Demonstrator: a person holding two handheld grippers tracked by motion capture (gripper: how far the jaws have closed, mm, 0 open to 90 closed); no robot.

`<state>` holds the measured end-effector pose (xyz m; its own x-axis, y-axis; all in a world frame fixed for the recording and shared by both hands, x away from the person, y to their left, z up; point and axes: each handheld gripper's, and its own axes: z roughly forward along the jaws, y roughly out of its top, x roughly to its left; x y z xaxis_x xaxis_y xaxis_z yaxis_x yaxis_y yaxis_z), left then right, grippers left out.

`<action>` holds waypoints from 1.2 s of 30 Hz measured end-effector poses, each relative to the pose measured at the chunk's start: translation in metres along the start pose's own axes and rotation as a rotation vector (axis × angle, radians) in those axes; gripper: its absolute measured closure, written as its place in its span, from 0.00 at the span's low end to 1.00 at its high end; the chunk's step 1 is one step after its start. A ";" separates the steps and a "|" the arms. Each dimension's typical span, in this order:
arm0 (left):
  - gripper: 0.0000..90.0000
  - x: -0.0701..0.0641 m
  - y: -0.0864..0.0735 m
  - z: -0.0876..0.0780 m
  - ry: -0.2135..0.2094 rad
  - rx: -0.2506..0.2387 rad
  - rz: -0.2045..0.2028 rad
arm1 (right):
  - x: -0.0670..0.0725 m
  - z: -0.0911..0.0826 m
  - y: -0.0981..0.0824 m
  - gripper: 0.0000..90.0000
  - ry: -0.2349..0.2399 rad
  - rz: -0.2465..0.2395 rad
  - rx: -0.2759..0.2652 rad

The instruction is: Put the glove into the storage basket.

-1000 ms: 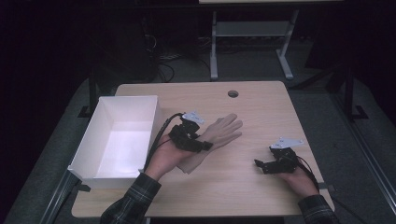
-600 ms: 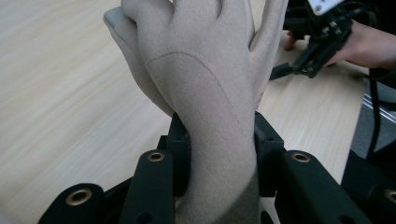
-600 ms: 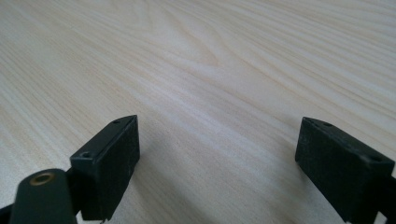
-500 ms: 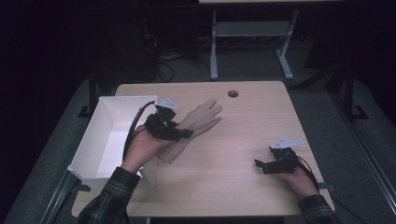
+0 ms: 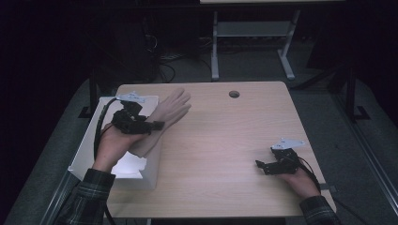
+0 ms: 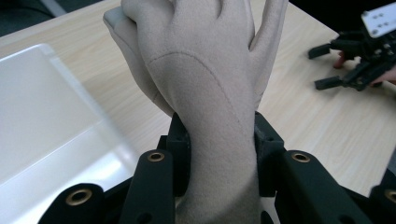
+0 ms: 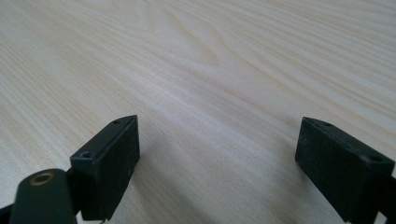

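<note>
- High view, vs a sec ago: your left gripper [image 5: 149, 125] w/ the beige glove [image 5: 165, 115] sits further left & a bit higher in frame; it was over mid-table, now it's at the near-right edge of the white bin [image 5: 89, 145]
- Glove is off the wooden table [image 5: 225, 154] at the cuff end; its fingers point up-right, past the bin's rim & over the table, not over the bin's inside yet
- Left gripper view: jaws clamped on the glove [image 6: 205, 93] at the wrist/cuff, pads [image 6: 180, 140] pressing both sides; grip looks the same as before, no slack seen
- Same view: bin wall [image 6: 51, 116] sits just left of & below the glove, so you're close to the drop spot
- Right gripper [image 5: 264, 167] hasn't moved: near the table's right front edge, well apart from glove & bin; it also shows far off in the left gripper view [image 6: 345, 70]
- Right gripper view: jaws spread wide, nothing between them, just bare table [image 7: 196, 60]
- Meaning, as I judge it: carry to the bin is most of the way done; what's left is to bring the glove fully over the bin's opening, then let go
- Watch out: glove fingers could drape over the rim if you release too early; can't tell how deep the bin is
</note>
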<state>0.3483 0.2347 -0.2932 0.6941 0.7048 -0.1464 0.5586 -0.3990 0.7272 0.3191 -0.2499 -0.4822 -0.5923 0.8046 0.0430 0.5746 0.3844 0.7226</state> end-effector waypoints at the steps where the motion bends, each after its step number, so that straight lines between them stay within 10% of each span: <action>1: 0.74 0.004 -0.003 -0.003 0.011 -0.006 -0.008 | 0.000 0.000 0.000 0.15 0.000 0.000 0.000; 17: 0.74 0.052 -0.051 -0.032 0.157 -0.015 -0.138 | 0.000 0.000 0.000 0.15 0.000 0.000 0.000; 36: 0.74 0.071 -0.091 0.010 0.183 0.041 -0.181 | 0.000 0.000 0.000 0.15 0.000 0.000 0.000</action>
<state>0.3514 0.3156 -0.3769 0.4893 0.8599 -0.1453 0.6867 -0.2773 0.6720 0.3191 -0.2499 -0.4822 -0.5921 0.8047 0.0430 0.5748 0.3843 0.7224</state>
